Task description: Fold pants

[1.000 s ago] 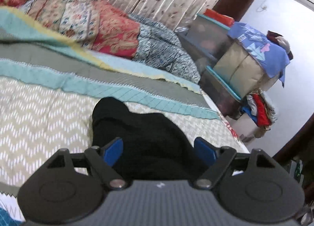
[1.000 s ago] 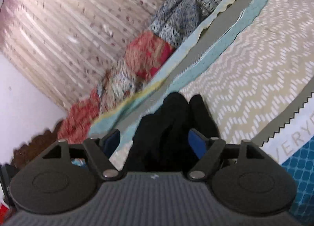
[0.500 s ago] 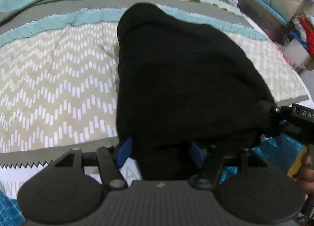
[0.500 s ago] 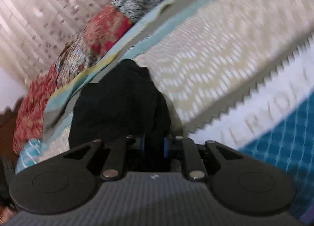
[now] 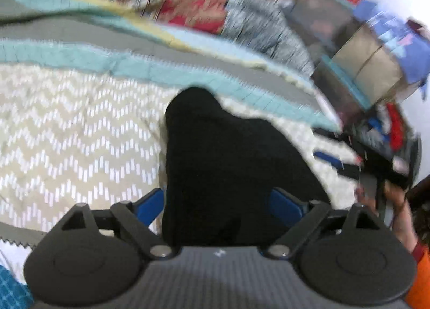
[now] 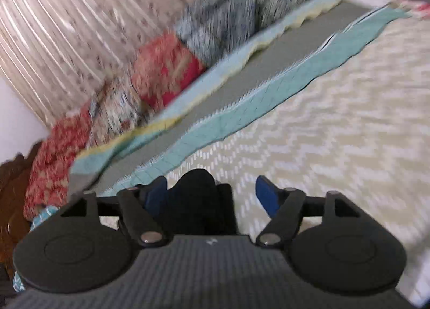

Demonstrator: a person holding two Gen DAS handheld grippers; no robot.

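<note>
The black pants [image 5: 228,164] lie bunched in a folded heap on the chevron bedspread [image 5: 67,134]. My left gripper [image 5: 217,202] is open, its blue fingers on either side of the near end of the heap without pinching it. My right gripper [image 6: 212,193] is open too, and a small part of the black pants [image 6: 199,196] shows between its blue fingers. In the left wrist view the right gripper [image 5: 376,161] appears at the right, held in a hand beside the pants. Both views are motion-blurred.
Patterned pillows [image 5: 188,0] and a blue-grey cushion [image 6: 242,13] line the far side of the bed, under a floral curtain [image 6: 67,27]. Storage boxes with clothes [image 5: 376,53] stand past the bed's right edge. A teal and grey band [image 6: 268,88] crosses the spread.
Both grippers have opened: half a second ago the right was shut on the pants and the left narrowed on them. Both have pulled back and tilted up, leaving the pants on the bed.
</note>
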